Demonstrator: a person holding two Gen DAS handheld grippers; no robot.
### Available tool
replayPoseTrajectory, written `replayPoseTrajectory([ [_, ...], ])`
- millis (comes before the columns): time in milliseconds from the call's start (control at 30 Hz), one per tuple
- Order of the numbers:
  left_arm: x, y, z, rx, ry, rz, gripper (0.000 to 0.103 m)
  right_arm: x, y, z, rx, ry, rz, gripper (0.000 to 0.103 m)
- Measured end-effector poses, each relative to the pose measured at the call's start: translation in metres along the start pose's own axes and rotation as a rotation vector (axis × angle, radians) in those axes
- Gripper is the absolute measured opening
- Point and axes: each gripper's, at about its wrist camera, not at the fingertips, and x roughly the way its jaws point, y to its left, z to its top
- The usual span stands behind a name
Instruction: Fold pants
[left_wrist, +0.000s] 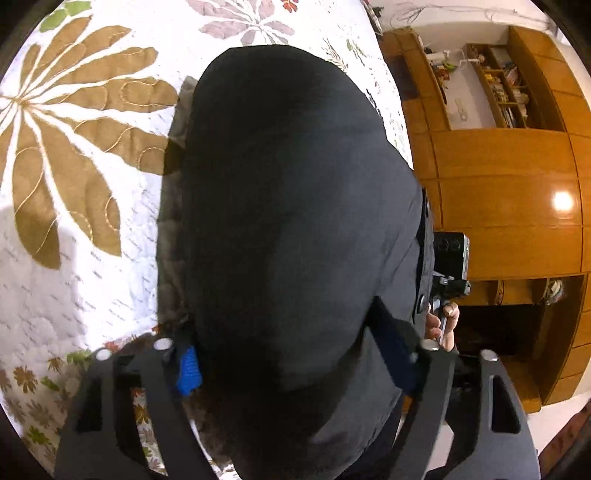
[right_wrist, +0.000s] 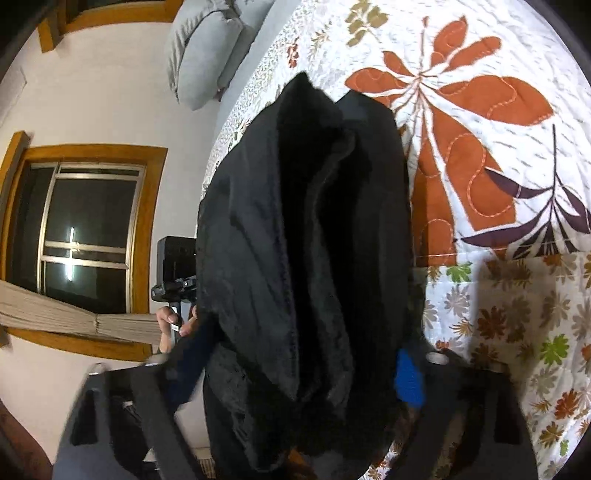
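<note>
Dark pants (left_wrist: 280, 192) lie bunched lengthwise on a flowered quilt (left_wrist: 74, 206), running away from the camera. My left gripper (left_wrist: 291, 362) straddles their near end. Its blue pads (left_wrist: 188, 369) sit at either side of the cloth, and no squeeze shows. In the right wrist view the same pants (right_wrist: 306, 229) show deep folds. My right gripper (right_wrist: 295, 369) brackets that end, with one blue pad (right_wrist: 408, 376) beside the fabric and the other finger blurred. Each view shows the opposite hand-held gripper (left_wrist: 448, 266) (right_wrist: 175, 269) with a person's hand on its handle.
The quilt (right_wrist: 498, 155) covers a bed that stretches far beyond the pants. A wooden wall cabinet (left_wrist: 498, 177) with shelves stands past one bed edge. On the other side are a white wall, a wood-framed window (right_wrist: 85, 229) and grey pillows (right_wrist: 207, 48).
</note>
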Motion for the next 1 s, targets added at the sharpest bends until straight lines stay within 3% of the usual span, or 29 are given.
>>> replayPoseTrajectory([
  [67,-0.006,0.0,-0.002,-0.008,-0.024,-0.022,0.054,-0.003,0.002,-0.001,-0.004,-0.01,0.024,0.058],
  [167,-0.014,-0.003,-0.005,0.0,-0.046,-0.036,0.042,-0.003,0.012,0.001,-0.022,-0.015,0.042,0.048],
  [267,-0.025,-0.007,-0.006,0.01,-0.064,-0.041,0.037,-0.004,0.028,0.007,-0.046,-0.023,0.06,0.043],
  [633,-0.092,-0.003,0.025,0.018,-0.169,-0.016,0.037,0.029,0.085,0.066,-0.122,-0.014,0.083,0.042],
  [867,-0.148,0.005,0.097,0.021,-0.226,0.059,0.037,0.075,0.125,0.154,-0.165,-0.009,0.069,0.042],
  [1000,-0.161,0.027,0.148,0.003,-0.225,0.081,0.037,0.106,0.134,0.203,-0.171,-0.022,0.05,0.042],
])
